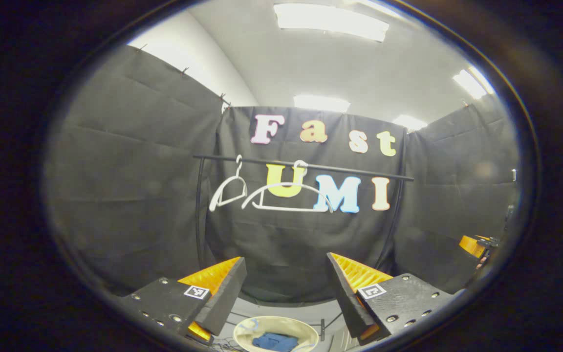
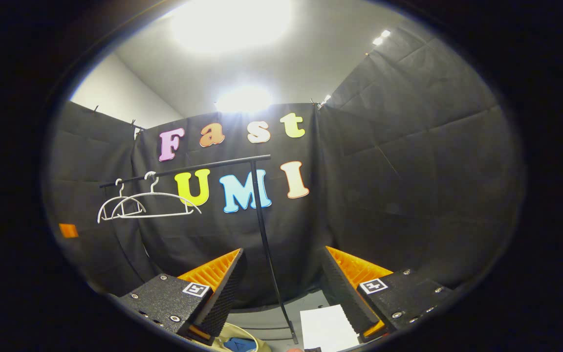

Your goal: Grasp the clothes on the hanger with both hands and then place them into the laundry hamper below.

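Two bare white hangers [image 1: 289,184] [image 1: 218,193] hang on the black rail [image 1: 350,172] ahead and above. Down between my left gripper's fingers a round cream hamper [image 1: 247,326] stands on the floor with a blue garment [image 1: 274,341] lying in it. My left gripper [image 1: 285,261] is open and holds nothing. In the right gripper view the same hangers [image 2: 157,194] [image 2: 120,197] hang at the left on the rail [image 2: 213,164]. The hamper's rim [image 2: 257,343] and blue garment [image 2: 240,344] peek in at the bottom. My right gripper [image 2: 282,252] is open and holds nothing.
The rail's upright pole [image 2: 268,244] runs down to the floor just ahead of the right gripper. A white sheet [image 2: 328,328] lies on the floor by its foot. The other gripper [image 1: 477,244] shows at the far right of the left gripper view. Black cloth walls close the booth.
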A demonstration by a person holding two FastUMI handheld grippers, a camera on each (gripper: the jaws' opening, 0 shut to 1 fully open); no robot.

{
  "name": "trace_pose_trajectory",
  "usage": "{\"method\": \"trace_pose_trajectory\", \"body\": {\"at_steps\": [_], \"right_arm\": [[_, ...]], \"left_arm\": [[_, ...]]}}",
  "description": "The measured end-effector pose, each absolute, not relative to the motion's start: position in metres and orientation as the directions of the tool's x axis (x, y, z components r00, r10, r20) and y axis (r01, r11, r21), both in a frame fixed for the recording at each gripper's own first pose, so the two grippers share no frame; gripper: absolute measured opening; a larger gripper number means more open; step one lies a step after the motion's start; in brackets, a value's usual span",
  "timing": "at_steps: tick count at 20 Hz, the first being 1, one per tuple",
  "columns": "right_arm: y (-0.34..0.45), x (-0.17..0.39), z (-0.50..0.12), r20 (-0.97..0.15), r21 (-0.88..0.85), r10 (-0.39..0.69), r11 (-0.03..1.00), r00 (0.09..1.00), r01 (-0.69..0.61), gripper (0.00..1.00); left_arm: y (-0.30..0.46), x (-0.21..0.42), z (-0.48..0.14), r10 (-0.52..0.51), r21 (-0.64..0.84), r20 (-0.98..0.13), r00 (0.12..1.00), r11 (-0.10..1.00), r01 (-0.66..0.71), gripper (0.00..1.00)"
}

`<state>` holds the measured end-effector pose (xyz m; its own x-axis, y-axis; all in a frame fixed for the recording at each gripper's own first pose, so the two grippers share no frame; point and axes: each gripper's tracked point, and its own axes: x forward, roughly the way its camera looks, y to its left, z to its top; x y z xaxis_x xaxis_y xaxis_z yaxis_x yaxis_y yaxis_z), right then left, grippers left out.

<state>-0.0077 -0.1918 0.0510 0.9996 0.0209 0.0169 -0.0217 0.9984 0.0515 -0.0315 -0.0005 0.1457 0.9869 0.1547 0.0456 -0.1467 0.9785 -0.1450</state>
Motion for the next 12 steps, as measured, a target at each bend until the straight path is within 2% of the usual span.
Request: {"method": "trace_pose_trajectory", "body": {"at_steps": [7,10,11,12], "right_arm": [[-0.210,-0.005,0.066,0.061,0.010,-0.119,0.993,0.991,0.119,0.95],[-0.203,-0.005,0.072,0.065,0.018,-0.139,0.990,0.988,0.138,0.95],[-0.200,-0.003,0.076,0.077,0.010,-0.143,0.990,0.987,0.143,0.91],[-0.199,0.001,0.081,0.088,-0.002,-0.155,0.988,0.984,0.156,0.91]], "left_arm": [[0.079,-0.040,0.160,0.230,-0.208,0.119,0.966,0.957,-0.203,0.97],[0.119,-0.039,0.155,0.267,-0.151,0.138,0.954,0.958,-0.246,0.96],[0.131,-0.040,0.155,0.283,-0.129,0.141,0.949,0.955,-0.266,0.97],[0.141,-0.040,0.154,0.295,-0.117,0.139,0.945,0.953,-0.280,0.97]]}}
